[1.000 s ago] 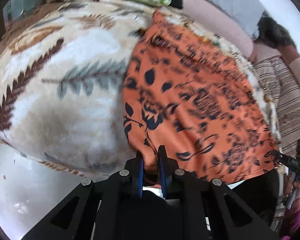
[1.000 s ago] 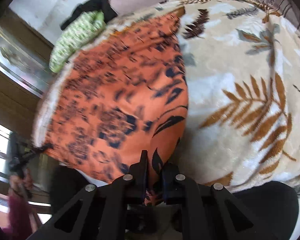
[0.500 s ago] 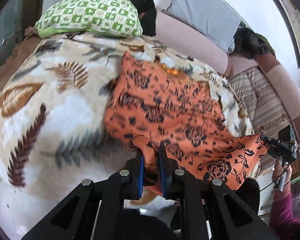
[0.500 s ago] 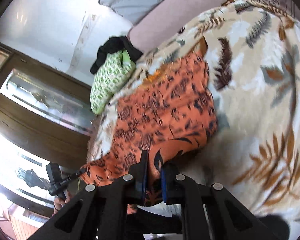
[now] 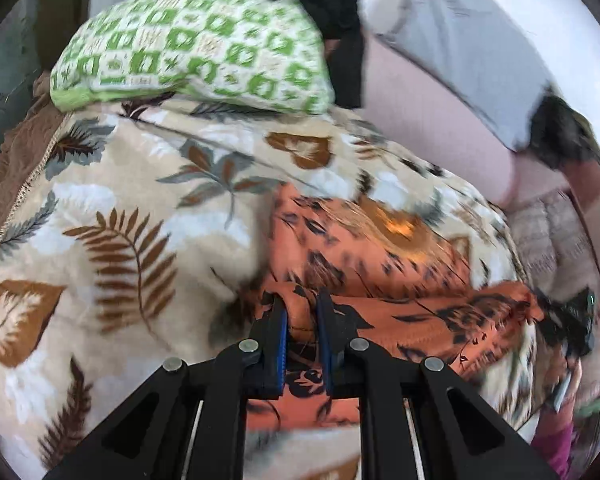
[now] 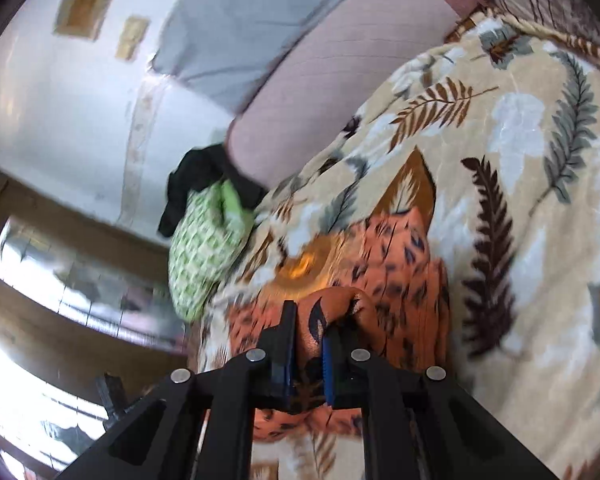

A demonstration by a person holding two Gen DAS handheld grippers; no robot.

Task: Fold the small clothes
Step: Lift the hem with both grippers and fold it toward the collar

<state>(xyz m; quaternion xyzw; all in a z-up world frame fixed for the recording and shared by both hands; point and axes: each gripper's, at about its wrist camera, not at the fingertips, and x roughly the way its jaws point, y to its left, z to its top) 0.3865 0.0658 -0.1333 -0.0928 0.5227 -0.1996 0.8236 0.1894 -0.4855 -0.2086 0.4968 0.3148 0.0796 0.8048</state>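
**Thin orange cloth, pinched at two corners**

The garment [image 5: 380,256] is an orange piece with a dark floral print, lying on a leaf-patterned blanket [image 5: 132,208] spread over a sofa. Its far part rests flat on the blanket; its near edge is lifted and rolled into a loose ridge running between the two tools.

The left tongs [image 5: 302,312] are clenched on a bunched fold of the garment's near edge, cloth bulging between the blue pads. The right tongs [image 6: 309,320] are likewise clenched on a rounded wad of the same garment [image 6: 396,276], which puffs up just ahead of the tips.

Judging by how it drapes and wrinkles, the cloth is light, thin and wholly limp; it will sag between the two holds and carry no shape of its own. It looks smooth, so a shallow pinch might slip; a deep bite on the hem or corners, as now, seems safest. Keeping the held edge taut between the two tools should let the fold land straight. The plush blanket will likely drag on the underside, which helps the lower layer stay put.

A green patterned pillow [image 5: 196,52] sits well beyond, out of the way.
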